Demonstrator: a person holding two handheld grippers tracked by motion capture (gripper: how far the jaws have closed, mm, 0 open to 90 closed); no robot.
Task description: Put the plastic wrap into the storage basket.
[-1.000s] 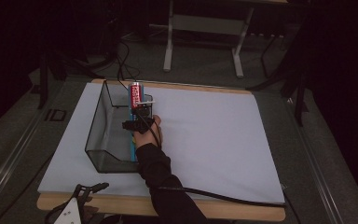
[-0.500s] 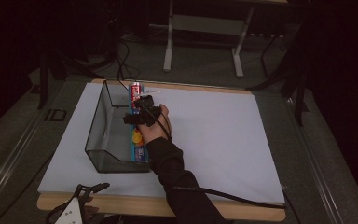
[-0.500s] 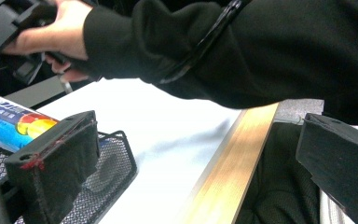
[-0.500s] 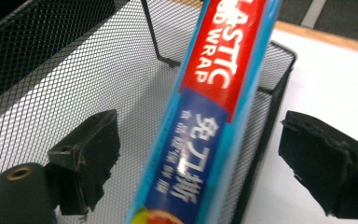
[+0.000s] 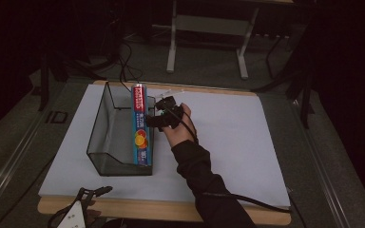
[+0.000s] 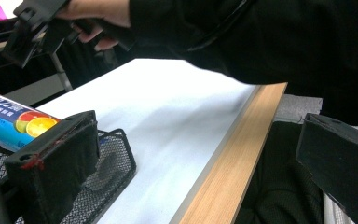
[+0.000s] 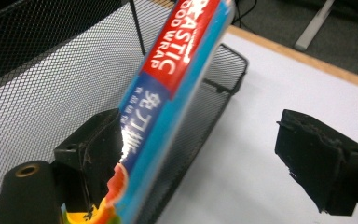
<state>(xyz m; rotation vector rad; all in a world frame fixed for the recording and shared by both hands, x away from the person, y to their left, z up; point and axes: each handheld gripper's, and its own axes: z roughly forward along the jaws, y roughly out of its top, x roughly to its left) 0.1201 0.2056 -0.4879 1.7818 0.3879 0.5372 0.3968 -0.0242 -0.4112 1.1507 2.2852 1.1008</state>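
Down at the near table edge, left gripper (image 5: 92, 194) just idling, jaws gaping, nothing in them. Further out, right gripper (image 5: 159, 115) spread wide, having just been opening then closing a touch, not clamping anything. Food wrap box (image 5: 141, 126) leaning along mesh basket's (image 5: 105, 124) right wall, probably tipping out if bumped.

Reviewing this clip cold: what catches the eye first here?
The long blue-and-red plastic food wrap box stands out, resting along the right rim of the black wire-mesh basket on the white table sheet. Just right of it, the right gripper hangs with jaws open, holding nothing. The left gripper sits at the table's near edge.
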